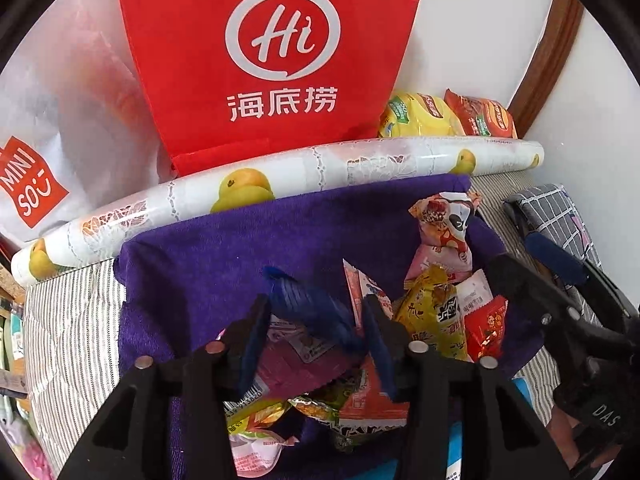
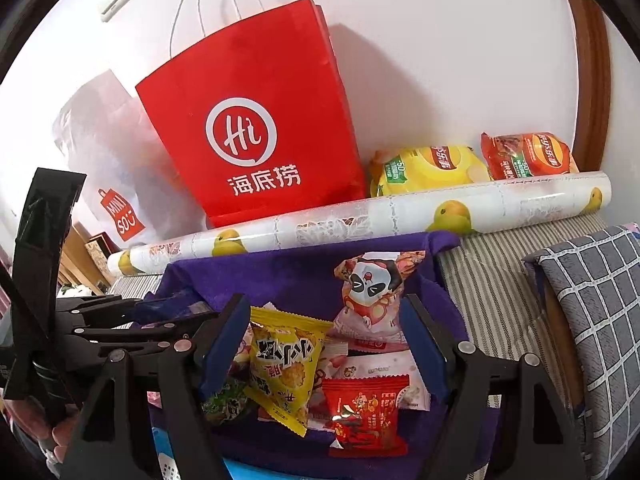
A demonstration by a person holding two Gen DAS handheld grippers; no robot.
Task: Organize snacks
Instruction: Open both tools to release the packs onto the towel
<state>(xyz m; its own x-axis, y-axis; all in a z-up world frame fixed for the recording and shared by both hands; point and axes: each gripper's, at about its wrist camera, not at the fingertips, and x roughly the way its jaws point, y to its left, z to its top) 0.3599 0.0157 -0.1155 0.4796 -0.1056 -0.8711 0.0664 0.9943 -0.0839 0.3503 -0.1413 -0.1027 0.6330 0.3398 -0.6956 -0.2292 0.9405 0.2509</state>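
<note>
Striped cloth (image 2: 492, 300) covers the surface against a white wall (image 2: 440, 60), a purple towel (image 1: 224, 248) spread on it; behind lie a fruit-print roll (image 2: 400, 212), a red paper bag (image 2: 256, 128), two chip packets (image 2: 424, 170) and a white Miniso bag (image 1: 36, 176). Mixed snack packets (image 2: 360, 368) in yellow, red, pink and panda print are heaped on the towel. The left gripper (image 1: 316, 320) stands part-open over pink packets, pads not visibly pressing; the right gripper (image 2: 324, 320) gapes wide astride the pile, holding nothing.

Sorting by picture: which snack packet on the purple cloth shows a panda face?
The pink packet standing tallest at the back of the pile; the yellow packet and red packet lie lower, in front.
</note>
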